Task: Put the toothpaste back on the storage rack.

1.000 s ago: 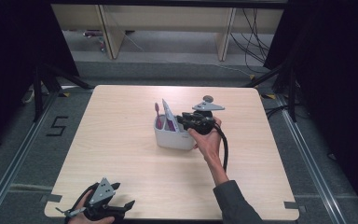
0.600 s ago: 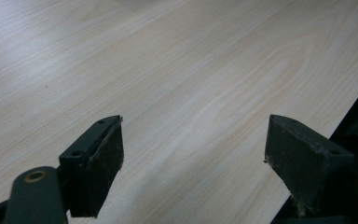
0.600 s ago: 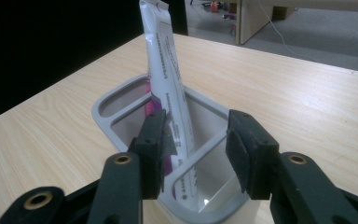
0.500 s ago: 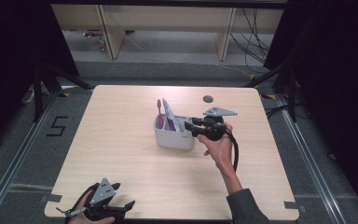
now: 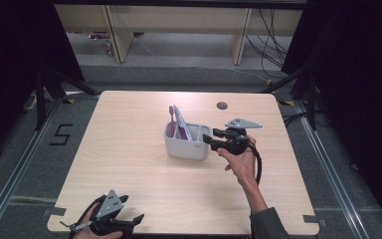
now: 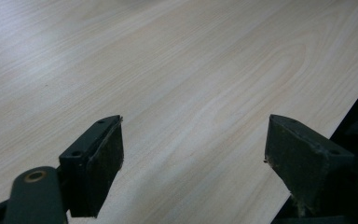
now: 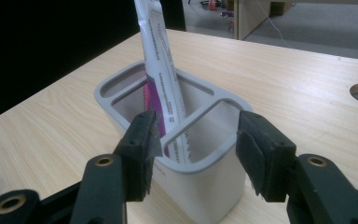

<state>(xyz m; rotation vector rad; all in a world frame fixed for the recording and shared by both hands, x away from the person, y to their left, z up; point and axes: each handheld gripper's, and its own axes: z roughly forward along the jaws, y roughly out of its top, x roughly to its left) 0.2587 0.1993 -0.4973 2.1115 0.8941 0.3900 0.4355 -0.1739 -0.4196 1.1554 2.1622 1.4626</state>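
Standing upright in a white holder (image 5: 188, 146), purple-and-white toothpaste tube (image 7: 161, 70).

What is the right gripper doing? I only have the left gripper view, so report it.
Observer: The right gripper is at a white holder. Its jaws have just been opening. The holder's near end is between them, and the pads seem to be off it.
Operator: List what's inside.
Observer: A toothpaste tube stands in the holder, leaning.
Operator: Report anything else in it.
Observer: A pink toothbrush stands at the end away from the gripper.
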